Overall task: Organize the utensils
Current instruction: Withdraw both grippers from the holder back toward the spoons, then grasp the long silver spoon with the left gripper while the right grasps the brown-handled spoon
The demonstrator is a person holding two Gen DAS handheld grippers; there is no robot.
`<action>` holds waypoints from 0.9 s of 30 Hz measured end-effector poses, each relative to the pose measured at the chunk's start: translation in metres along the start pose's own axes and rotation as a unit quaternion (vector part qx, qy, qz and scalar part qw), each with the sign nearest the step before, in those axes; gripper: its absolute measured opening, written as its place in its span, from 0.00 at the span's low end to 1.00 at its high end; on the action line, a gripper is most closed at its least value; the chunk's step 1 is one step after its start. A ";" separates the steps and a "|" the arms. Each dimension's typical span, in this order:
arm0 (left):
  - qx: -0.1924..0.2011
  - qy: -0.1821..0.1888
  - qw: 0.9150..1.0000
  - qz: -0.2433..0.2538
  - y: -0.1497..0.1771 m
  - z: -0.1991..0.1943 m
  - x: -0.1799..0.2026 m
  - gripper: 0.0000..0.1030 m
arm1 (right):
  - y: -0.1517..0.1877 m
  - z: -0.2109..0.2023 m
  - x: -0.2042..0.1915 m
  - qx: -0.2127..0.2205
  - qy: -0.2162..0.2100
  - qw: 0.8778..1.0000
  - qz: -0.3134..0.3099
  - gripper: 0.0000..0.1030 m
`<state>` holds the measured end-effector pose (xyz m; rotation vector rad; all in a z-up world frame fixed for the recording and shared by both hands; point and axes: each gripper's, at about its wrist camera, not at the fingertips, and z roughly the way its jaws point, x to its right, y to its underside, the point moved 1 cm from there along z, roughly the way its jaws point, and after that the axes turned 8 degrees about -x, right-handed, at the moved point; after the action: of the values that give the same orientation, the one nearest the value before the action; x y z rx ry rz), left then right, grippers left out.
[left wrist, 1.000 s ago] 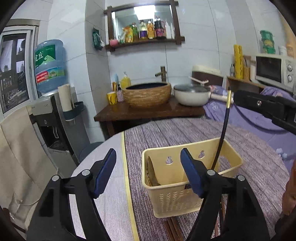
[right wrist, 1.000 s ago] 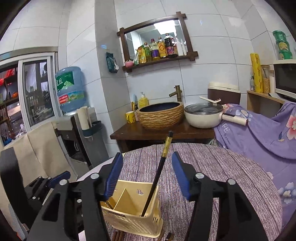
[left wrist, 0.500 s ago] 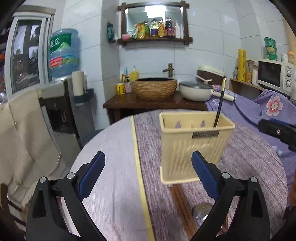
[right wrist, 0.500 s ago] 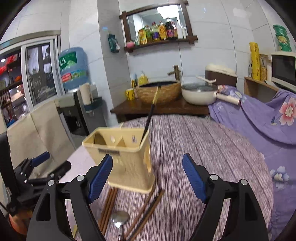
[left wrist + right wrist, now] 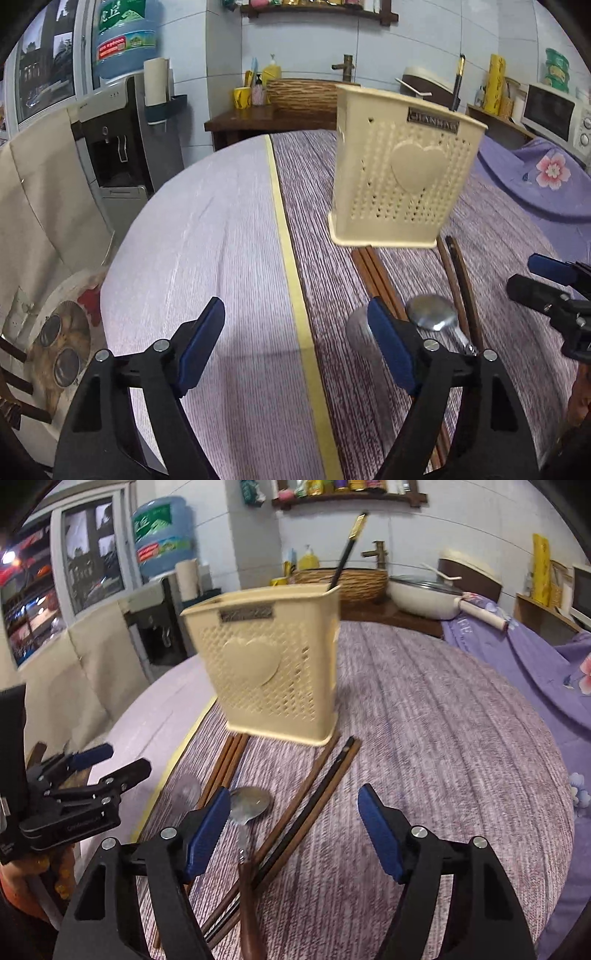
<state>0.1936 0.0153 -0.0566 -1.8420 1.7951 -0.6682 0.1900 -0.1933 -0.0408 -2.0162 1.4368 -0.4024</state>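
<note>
Utensil basket [image 5: 273, 672] on worktop [image 5: 424, 738], one black chopstick [image 5: 345, 552] inside; both hand-held grippers, left [image 5: 295, 345] and right [image 5: 293, 830], now withdrawn, wide open, empty; loose chopsticks [image 5: 314, 801] and apparently one spoon [image 5: 249, 806] remain unsorted.

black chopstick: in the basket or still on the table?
In. The black chopstick stands leaning in the basket, its gold-banded end poking above the rim. Other chopsticks still lie on the table.
</note>
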 end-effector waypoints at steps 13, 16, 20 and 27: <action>-0.057 0.010 0.996 0.068 0.017 0.020 0.024 0.69 | 0.007 0.012 -0.007 -0.035 -0.010 0.999 -0.021 0.63; -0.072 0.010 0.994 0.081 0.017 0.027 0.032 0.66 | 0.008 0.010 -0.002 -0.036 -0.011 0.999 -0.015 0.63; -0.086 0.008 0.992 0.097 0.018 0.031 0.039 0.62 | 0.009 0.009 0.006 -0.041 -0.023 0.999 0.002 0.63; -0.089 0.003 0.990 0.106 0.010 0.039 0.049 0.56 | 0.008 0.011 0.009 -0.041 -0.030 0.999 0.008 0.63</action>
<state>0.2120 -0.0336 -0.0923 -1.7243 2.0758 -0.4471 0.1934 -0.2001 -0.0552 -2.0617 1.4544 -0.2785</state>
